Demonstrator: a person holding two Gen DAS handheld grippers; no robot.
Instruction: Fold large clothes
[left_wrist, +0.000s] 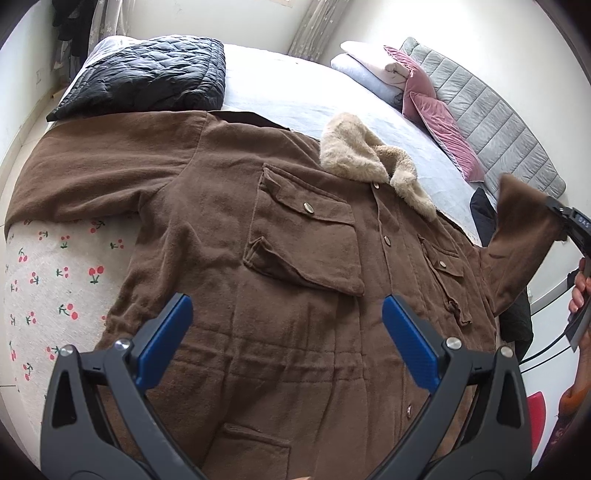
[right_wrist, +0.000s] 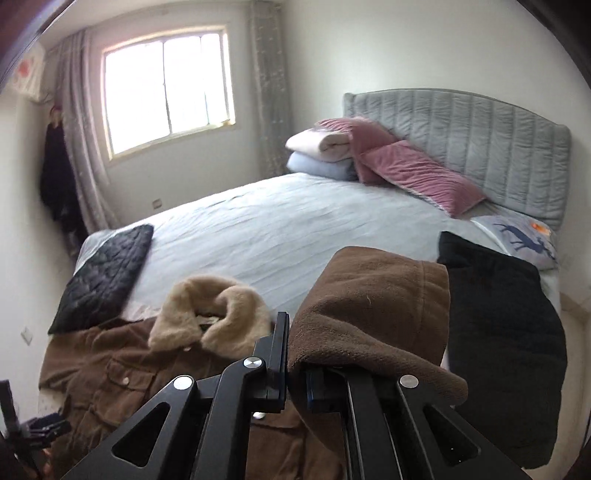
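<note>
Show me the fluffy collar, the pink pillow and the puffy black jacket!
fluffy collar (left_wrist: 354, 147): left wrist view, middle of the tan fur.
pink pillow (right_wrist: 417, 173): right wrist view, centre of the velvet front.
puffy black jacket (left_wrist: 147, 74): left wrist view, middle of the quilted top.

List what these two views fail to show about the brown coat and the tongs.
- Brown coat hem: cut off by the left wrist view's bottom edge.
- Right tongs pads: the gripped sleeve cuff covers them.
- Coat's far sleeve end: runs past the bed edge, left wrist view.
</note>
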